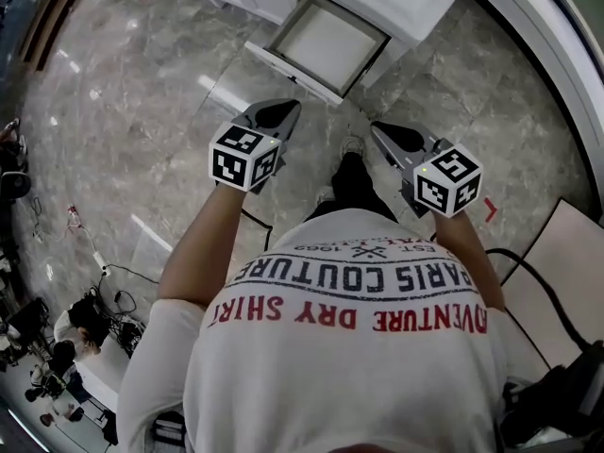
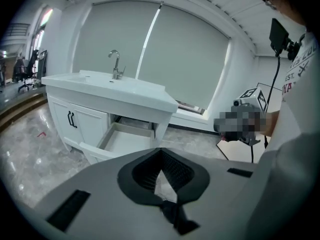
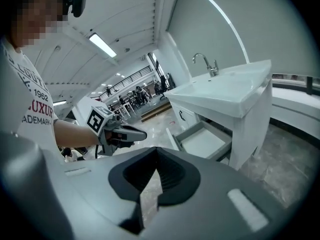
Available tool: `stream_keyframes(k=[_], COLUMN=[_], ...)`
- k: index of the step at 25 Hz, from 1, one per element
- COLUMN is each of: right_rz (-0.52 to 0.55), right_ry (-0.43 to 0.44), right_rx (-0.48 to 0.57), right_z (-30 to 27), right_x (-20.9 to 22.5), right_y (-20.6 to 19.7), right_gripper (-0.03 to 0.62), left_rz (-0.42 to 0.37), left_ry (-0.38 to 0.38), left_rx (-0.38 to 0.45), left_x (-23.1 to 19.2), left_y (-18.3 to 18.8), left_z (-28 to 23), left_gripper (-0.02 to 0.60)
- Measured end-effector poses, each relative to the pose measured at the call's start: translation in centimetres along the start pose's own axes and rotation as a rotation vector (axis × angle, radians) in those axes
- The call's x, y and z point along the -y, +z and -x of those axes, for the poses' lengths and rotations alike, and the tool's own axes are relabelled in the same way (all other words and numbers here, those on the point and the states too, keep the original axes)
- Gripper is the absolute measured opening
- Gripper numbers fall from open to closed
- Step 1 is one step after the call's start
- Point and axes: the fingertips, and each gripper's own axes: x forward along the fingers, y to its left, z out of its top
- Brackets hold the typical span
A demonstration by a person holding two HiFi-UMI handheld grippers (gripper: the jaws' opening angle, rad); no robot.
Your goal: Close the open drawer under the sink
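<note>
The open drawer (image 1: 326, 45) juts out of the white sink cabinet (image 1: 396, 3) at the top of the head view, and its inside is empty. It also shows in the left gripper view as the drawer (image 2: 125, 139) and in the right gripper view as the drawer (image 3: 202, 139). My left gripper (image 1: 286, 111) is held in the air short of the drawer front, shut and empty. To its right, my right gripper (image 1: 379, 132) is also shut and empty. Neither touches the drawer. In their own views the left gripper (image 2: 160, 151) and right gripper (image 3: 156, 150) have tips that meet.
A faucet (image 2: 116, 64) stands on the sink top. Cupboard doors with black handles (image 2: 72, 119) lie left of the drawer. A white board (image 1: 566, 253) and cables (image 1: 528, 281) lie on the marble floor at right. People (image 1: 75, 328) sit far back left.
</note>
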Motion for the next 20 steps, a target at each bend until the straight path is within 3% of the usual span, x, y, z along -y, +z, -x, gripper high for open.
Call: stream_keyframes(k=[7,13,20], right_rz=[-0.043,-0.094,-0.116], right_ry=[-0.075,-0.077,-0.055], right_rx=[-0.053,-0.111,-0.131], right_z=[-0.3,-1.1,-3.0], right_x=[6.0,8.1,9.8], right_y=[-2.1,-5.0,-5.1], right_gripper=[0.002,0.002,0.002], left_rz=[0.012,0.049,0.063], left_ry=[0.060,0.109,0.138], left_rx=[-0.076,-0.139,-0.176], left_x=[-4.6,-7.2,-9.7], left_y=[-3.9,-7.6,-8.6], left_z=[-6.4,-9.7,-12.9], left_gripper=[0.002,0.002,0.002])
